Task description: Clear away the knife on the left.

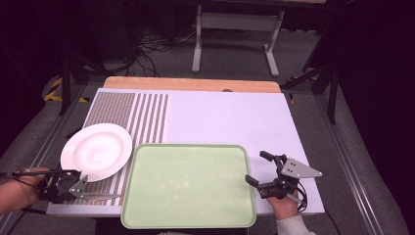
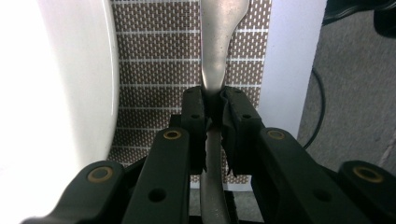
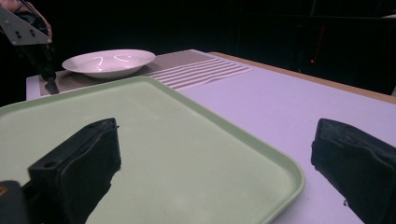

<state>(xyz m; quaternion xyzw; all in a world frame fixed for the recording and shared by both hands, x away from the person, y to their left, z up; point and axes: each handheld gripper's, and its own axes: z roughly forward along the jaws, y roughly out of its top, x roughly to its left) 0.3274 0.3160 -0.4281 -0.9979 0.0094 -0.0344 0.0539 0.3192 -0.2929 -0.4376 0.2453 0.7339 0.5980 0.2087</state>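
My left gripper [image 1: 80,188] lies at the table's front left corner, shut on the handle of a silver piece of cutlery [image 1: 100,197] that looks like a knife. In the left gripper view both pads of the left gripper [image 2: 214,100] press on the metal handle [image 2: 215,56], which runs forward over the woven brown placemat [image 2: 159,56]. A white plate [image 1: 96,152] sits on the placemat just beyond this gripper. My right gripper [image 1: 258,168] stands open at the right edge of the pale green tray [image 1: 188,186], nothing between its jaws [image 3: 215,154].
The tray [image 3: 140,121] has nothing on it and lies at the front middle of the white tabletop [image 1: 235,117]. The striped placemat [image 1: 147,117] covers the left side. A wooden strip [image 1: 191,84] runs along the far edge. A grey stand [image 1: 235,24] is on the floor beyond.
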